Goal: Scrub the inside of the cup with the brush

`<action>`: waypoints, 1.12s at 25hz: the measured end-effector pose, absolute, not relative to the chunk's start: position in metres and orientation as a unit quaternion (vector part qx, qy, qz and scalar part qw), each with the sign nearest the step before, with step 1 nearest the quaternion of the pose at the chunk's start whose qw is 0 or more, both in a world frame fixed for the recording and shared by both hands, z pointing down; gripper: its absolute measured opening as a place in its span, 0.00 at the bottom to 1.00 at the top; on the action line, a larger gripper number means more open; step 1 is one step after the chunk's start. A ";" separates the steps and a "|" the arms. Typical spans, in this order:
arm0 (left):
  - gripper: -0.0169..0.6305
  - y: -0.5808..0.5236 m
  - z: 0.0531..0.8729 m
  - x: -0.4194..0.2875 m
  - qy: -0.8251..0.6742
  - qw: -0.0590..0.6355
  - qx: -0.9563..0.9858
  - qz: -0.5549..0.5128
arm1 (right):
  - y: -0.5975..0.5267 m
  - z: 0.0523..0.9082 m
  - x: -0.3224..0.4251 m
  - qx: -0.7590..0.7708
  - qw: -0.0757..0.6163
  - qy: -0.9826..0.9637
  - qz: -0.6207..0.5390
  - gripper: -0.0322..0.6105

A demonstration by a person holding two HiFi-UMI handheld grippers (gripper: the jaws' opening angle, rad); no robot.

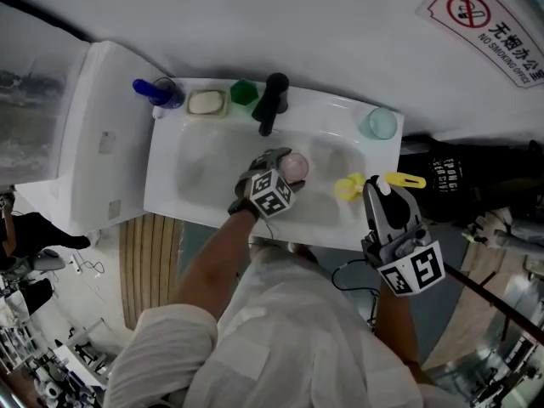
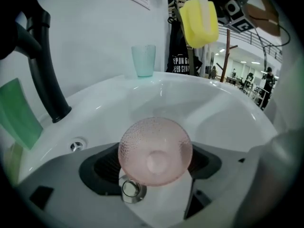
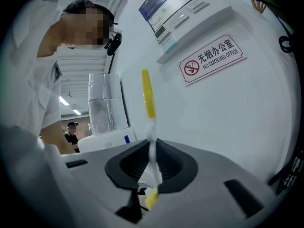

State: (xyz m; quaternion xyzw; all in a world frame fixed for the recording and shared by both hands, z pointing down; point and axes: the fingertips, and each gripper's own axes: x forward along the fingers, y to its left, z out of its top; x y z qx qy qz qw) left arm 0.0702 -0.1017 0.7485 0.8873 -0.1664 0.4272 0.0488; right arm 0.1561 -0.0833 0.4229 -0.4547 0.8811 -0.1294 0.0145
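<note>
A pink textured cup point(image 1: 295, 167) lies in the white sink point(image 1: 191, 172). In the left gripper view the pink cup point(image 2: 155, 151) shows its base toward the camera, just above the metal drain point(image 2: 129, 189). My left gripper point(image 1: 279, 163) point(image 2: 153, 164) stands open around it, and I cannot tell whether its pads touch the cup. My right gripper point(image 1: 380, 192) point(image 3: 152, 167) hovers over the sink's right rim, shut on the thin handle of the brush point(image 1: 348, 187) point(image 3: 148, 99). The brush's yellow sponge head point(image 2: 199, 20) hangs above and beyond the cup.
A black faucet point(image 1: 272, 100) point(image 2: 45, 70) rises at the back of the basin. Along the back ledge stand a blue item point(image 1: 157, 92), a soap dish point(image 1: 206, 102), a green object point(image 1: 244, 92) and a pale teal tumbler point(image 1: 381, 123) point(image 2: 143, 60). A white toilet tank point(image 1: 93, 143) is left.
</note>
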 end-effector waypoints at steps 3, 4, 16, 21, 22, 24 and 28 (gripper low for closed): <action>0.62 -0.102 0.745 0.073 -0.162 0.045 0.891 0.422 | -0.085 0.423 0.153 -0.456 0.014 0.881 -0.129 0.12; 0.62 -0.100 0.740 0.075 -0.160 0.044 0.893 0.419 | -0.085 0.421 0.151 -0.455 0.015 0.881 -0.128 0.11; 0.62 -0.079 0.594 0.094 -0.130 0.012 0.906 0.403 | -0.093 0.353 0.095 -0.387 0.075 0.914 -0.091 0.11; 0.62 -0.079 0.531 0.093 -0.122 0.005 0.910 0.397 | -0.088 0.332 0.072 -0.374 0.091 0.919 -0.079 0.11; 0.62 -0.079 0.520 0.093 -0.122 0.003 0.911 0.394 | -0.087 0.327 0.069 -0.374 0.096 0.919 -0.075 0.11; 0.62 -0.077 0.500 0.092 -0.123 -0.004 0.914 0.388 | -0.086 0.320 0.063 -0.372 0.099 0.920 -0.068 0.11; 0.62 -0.071 0.469 0.088 -0.122 -0.020 0.914 0.386 | -0.085 0.322 0.048 -0.369 0.071 0.924 -0.072 0.11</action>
